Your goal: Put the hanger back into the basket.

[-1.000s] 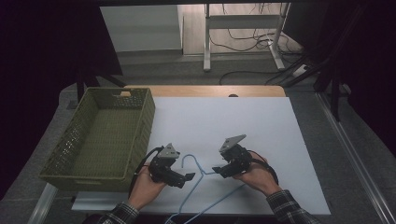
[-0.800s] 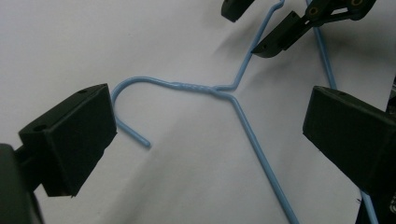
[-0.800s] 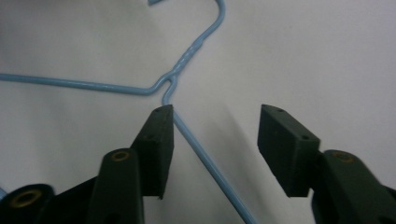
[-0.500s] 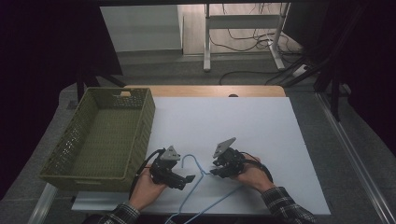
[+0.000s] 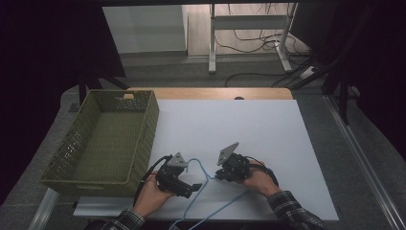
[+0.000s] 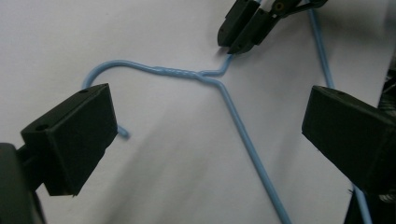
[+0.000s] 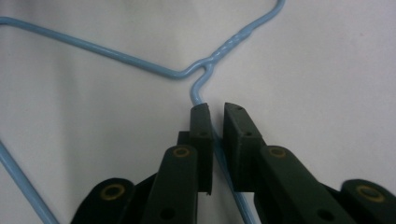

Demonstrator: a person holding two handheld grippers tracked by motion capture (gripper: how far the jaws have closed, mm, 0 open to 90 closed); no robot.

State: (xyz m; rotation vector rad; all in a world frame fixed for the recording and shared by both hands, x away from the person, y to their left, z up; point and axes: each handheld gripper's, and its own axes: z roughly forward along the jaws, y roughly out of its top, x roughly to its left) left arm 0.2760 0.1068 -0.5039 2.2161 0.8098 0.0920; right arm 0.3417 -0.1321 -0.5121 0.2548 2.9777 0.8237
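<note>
A light-blue wire hanger (image 5: 207, 181) lies flat on the white table top (image 5: 249, 124), near its front edge. My left gripper (image 5: 191, 178) is open; its jaws stand wide on either side of the hanger's neck and hook (image 6: 154, 70) without touching them. My right gripper (image 5: 218, 174) has just been closing. Its jaws now pinch the hanger's wire (image 7: 201, 86) just below the twisted neck. In the left gripper view the right gripper (image 6: 231, 44) comes in from the top, its tips on that same wire.
A green woven basket (image 5: 143, 143) stands to the left of my left hand, its near corner close to the gripper's cable. Bare wood (image 5: 210, 93) shows at the table's far edge. The hanger's lower part runs off the front edge.
The right gripper's jaws went from wide apart to shut on the hanger's wire, and the right hand edged left toward the neck. The left hand and the hanger kept still.
</note>
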